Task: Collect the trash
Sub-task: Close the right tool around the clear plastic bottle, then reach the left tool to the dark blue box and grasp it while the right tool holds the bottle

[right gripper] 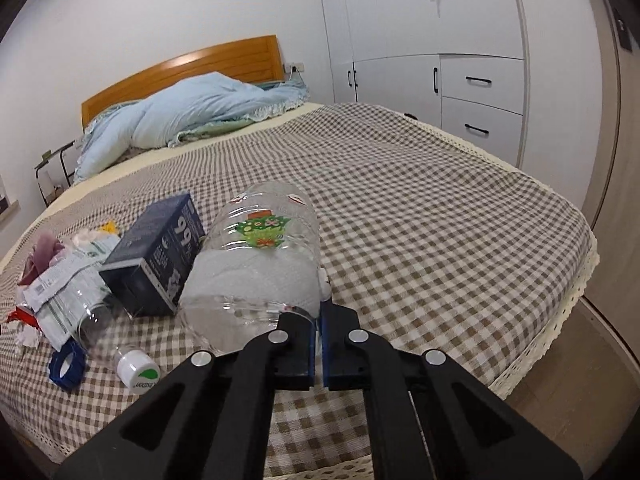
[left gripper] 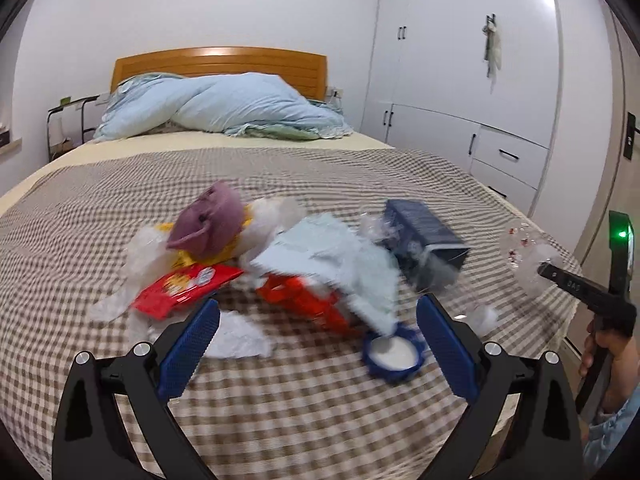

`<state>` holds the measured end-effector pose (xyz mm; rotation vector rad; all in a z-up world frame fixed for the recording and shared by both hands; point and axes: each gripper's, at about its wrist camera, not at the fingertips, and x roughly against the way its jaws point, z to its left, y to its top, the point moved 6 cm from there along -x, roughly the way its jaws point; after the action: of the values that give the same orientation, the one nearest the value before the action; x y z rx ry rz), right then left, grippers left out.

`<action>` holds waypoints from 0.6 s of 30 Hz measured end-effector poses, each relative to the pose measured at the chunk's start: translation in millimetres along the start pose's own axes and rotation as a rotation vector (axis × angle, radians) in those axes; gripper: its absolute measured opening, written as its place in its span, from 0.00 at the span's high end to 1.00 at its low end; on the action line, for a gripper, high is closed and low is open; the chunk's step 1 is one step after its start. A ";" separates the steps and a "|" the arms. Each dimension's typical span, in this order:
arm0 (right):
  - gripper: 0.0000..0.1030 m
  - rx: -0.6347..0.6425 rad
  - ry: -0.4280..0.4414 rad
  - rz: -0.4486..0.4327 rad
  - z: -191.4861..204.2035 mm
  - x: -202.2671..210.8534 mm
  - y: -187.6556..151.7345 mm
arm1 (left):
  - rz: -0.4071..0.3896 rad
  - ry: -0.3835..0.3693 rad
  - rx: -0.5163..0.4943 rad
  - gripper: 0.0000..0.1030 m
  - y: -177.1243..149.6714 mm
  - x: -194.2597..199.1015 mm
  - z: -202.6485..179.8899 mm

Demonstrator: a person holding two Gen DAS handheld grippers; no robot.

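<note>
The right tongs (right gripper: pixel 320 344) pinch the bottle (right gripper: pixel 260 264) by its thin edge; it may slip. The left tongs (left gripper: pixel 318 336) hang spread.

bedspread (right gripper: pixel 400 208) brown-white check | box (right gripper: pixel 160 256) navy | wrapper (left gripper: pixel 188 288) red | quilt (left gripper: pixel 224 108) pale blue

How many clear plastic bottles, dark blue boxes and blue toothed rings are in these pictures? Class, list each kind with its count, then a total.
Clear plastic bottles: 2 (large bottle, small bottle)
Dark blue boxes: 1
Blue toothed rings: 1
Total: 4
</note>
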<state>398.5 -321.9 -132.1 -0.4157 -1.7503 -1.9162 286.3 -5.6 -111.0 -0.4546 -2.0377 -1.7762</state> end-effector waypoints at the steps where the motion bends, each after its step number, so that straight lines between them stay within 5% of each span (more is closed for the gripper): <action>1: 0.98 -0.008 0.004 -0.005 -1.8 0.6 1.3 | 0.000 -0.011 -0.003 0.07 4.1 -0.4 -8.4; 12: 0.98 -0.097 0.001 -0.069 -38.3 9.8 17.8 | 0.030 -0.116 -0.080 0.07 30.1 -19.5 -109.6; 18: 0.98 -0.164 -0.016 -0.090 -74.3 13.0 24.6 | 0.099 -0.059 -0.104 0.07 26.7 -56.2 -135.0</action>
<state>409.7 -398.2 -113.9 -0.4179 -1.6538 -2.1345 359.4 -134.6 -100.5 -0.6350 -1.9322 -1.8351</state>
